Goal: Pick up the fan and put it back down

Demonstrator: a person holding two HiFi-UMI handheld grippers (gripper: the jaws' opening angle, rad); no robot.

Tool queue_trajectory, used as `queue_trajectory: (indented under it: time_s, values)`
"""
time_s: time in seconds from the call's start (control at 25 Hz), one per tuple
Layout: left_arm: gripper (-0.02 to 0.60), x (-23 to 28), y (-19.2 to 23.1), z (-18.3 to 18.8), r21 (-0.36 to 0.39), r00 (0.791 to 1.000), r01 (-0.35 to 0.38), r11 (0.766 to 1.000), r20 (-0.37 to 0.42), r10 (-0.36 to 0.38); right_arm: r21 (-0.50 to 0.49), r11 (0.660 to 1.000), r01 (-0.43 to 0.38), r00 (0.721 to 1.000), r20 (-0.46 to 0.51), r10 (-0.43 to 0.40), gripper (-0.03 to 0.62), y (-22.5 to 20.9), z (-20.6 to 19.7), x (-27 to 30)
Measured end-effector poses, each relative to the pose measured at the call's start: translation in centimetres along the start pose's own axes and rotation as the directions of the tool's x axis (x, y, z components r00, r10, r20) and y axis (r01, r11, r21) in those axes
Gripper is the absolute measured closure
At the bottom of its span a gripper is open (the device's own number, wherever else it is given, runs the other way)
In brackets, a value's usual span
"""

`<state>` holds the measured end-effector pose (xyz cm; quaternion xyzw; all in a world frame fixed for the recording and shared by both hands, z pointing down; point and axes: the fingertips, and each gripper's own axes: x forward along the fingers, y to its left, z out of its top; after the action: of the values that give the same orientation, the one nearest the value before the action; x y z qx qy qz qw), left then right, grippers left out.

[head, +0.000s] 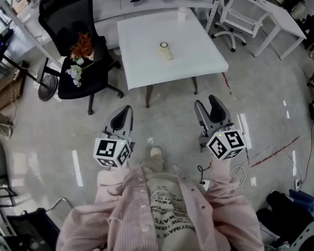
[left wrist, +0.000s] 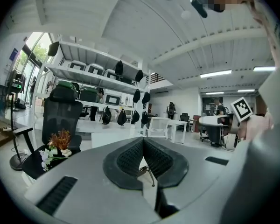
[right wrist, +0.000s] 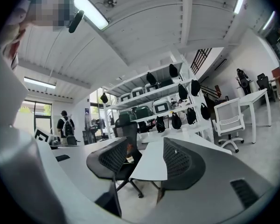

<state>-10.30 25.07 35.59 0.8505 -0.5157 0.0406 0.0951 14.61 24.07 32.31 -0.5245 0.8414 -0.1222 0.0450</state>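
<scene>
Fan (head: 166, 50): laid on white table (head: 146, 67), untouched; left gripper (head: 121, 120) pressed together, empty; right gripper (head: 210, 113) spread, empty; risk judged: fan knocked aside by off-centre closing.

approach: floor open | table (head: 141, 69) bare round fan (head: 166, 50) | black chair (head: 68, 20) (left flank)

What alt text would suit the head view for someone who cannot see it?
A small fan lies on a white table, untouched; the person stands back from it, left gripper shut, right gripper open. A black chair holds flowers.
</scene>
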Motion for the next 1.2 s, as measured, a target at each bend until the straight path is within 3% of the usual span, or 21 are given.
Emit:
queue_trajectory:
  time_s: [0.4, 0.8, 1.2]
  values:
    - [0.580, 5.9, 5.0, 0.5, -0.004, 1.000, 0.026, 1.000, -0.013, -0.026, 0.004, 1.000, 0.025, 1.000, -0.003, -0.025, 0.385, -1.6, 0.1, 6.9]
    - [0.580, 9.5, 6.8, -0.6, -0.021, 0.997, 0.056, 0.998, -0.057, -0.058, 0.004, 1.000, 0.026, 0.998, -0.054, -0.026, 0.385, -2.4, -1.3, 11.3]
    - [0.580, 15.7, 10.1, -1.0, -0.061, 0.995, 0.022, 0.998, -0.092, -0.027, 0.022, 1.000, -0.004, 0.991, -0.130, 0.007, 0.385, -5.9, -2.6, 19.1]
